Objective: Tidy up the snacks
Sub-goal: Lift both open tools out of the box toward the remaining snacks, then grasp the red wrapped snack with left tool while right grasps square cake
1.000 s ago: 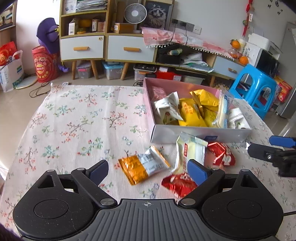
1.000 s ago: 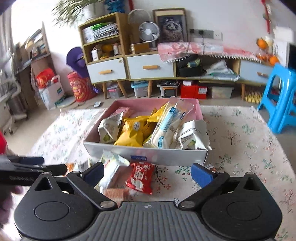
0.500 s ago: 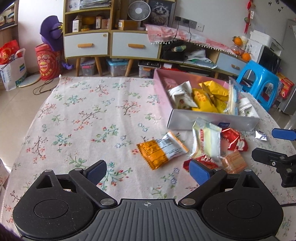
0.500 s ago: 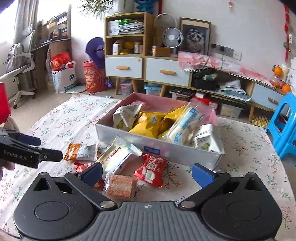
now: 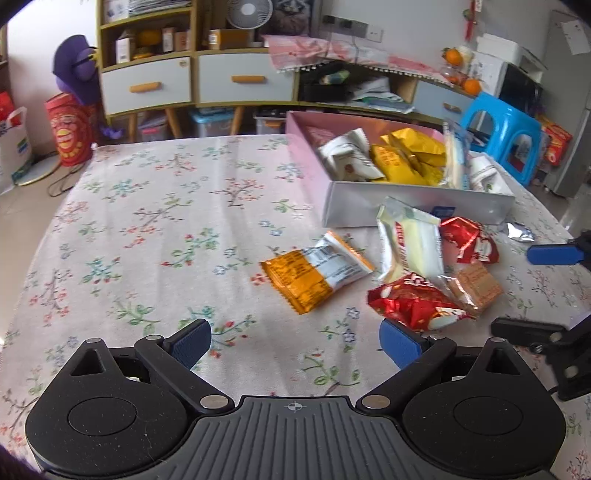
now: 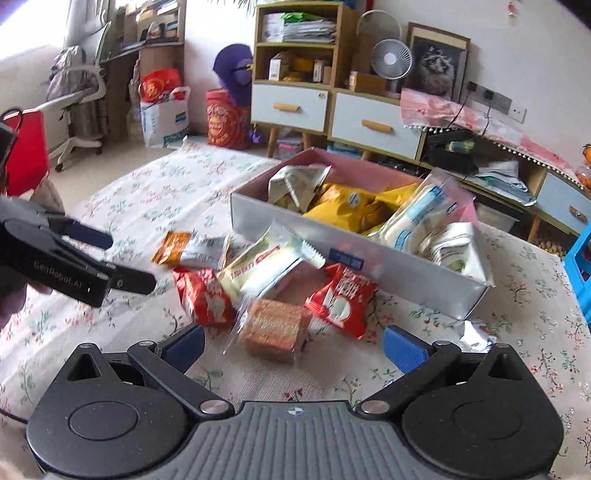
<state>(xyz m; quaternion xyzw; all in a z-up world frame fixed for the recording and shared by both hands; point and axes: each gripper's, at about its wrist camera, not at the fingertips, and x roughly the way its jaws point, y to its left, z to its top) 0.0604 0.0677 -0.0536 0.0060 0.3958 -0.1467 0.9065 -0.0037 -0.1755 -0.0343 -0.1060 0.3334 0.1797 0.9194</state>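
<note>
**Loose snacks wait in front of the box**

Several packets lie loose on the table: an orange-and-white packet (image 5: 317, 275), a cream wafer pack (image 6: 267, 267), two red packets (image 6: 341, 299) and a brown biscuit (image 6: 273, 326). They sit just ahead of both claws, outside the open box (image 6: 373, 262), which already holds sorted snacks beyond them. The left claw (image 5: 295, 341) and right claw (image 6: 293, 345) both stand apart and empty, angled down, likely ready to pick one up.

Lighting: bright, soft daylight; window glare (image 6: 33, 26) upper left in right wrist view. Shadows faint on tablecloth (image 5: 155, 229). Slight motion blur throughout. Fisheye bending, dark vignetted corners.
</note>
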